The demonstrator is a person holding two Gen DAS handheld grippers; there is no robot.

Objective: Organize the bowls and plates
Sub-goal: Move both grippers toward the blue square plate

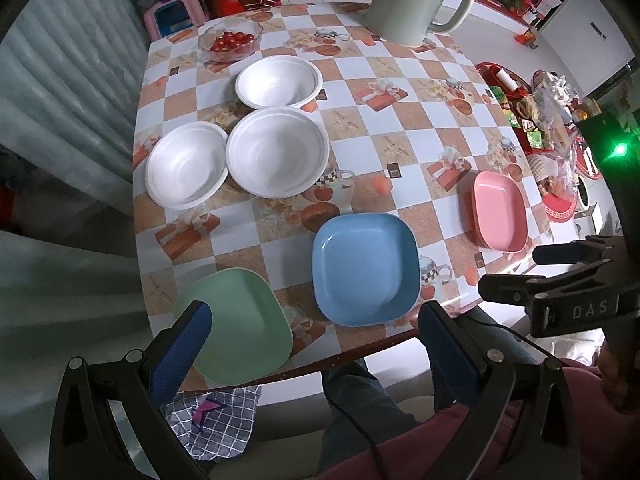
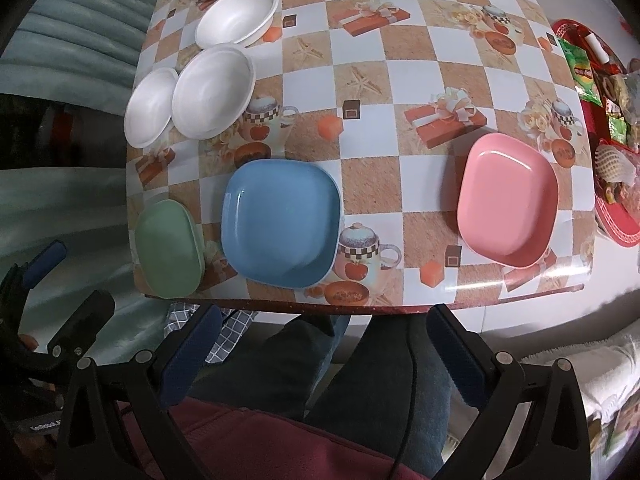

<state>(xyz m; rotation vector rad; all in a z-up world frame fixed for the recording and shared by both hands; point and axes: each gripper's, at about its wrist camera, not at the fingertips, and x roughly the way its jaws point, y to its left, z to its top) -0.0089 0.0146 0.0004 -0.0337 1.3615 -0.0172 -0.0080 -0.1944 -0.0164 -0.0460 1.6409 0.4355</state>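
Three square plates lie along the table's near edge: a green plate (image 1: 240, 328) (image 2: 168, 248) on the left, a blue plate (image 1: 365, 268) (image 2: 280, 224) in the middle, a pink plate (image 1: 500, 210) (image 2: 507, 198) on the right. Three white bowls (image 1: 276, 152) (image 2: 214, 92) sit behind them at the left, two touching side by side and one farther back (image 1: 279, 82) (image 2: 238, 16). My left gripper (image 1: 314, 318) hangs open over the near edge, its left finger in front of the green plate. My right gripper (image 2: 324, 320) stands open just off the table edge, holding nothing.
A glass bowl of cherry tomatoes (image 1: 230, 40) and a pale green kettle (image 1: 416, 0) stand at the table's far side. A red tray of snacks (image 2: 616, 120) crowds the right edge. A checked cloth (image 1: 218, 420) and the person's lap lie below the near edge.
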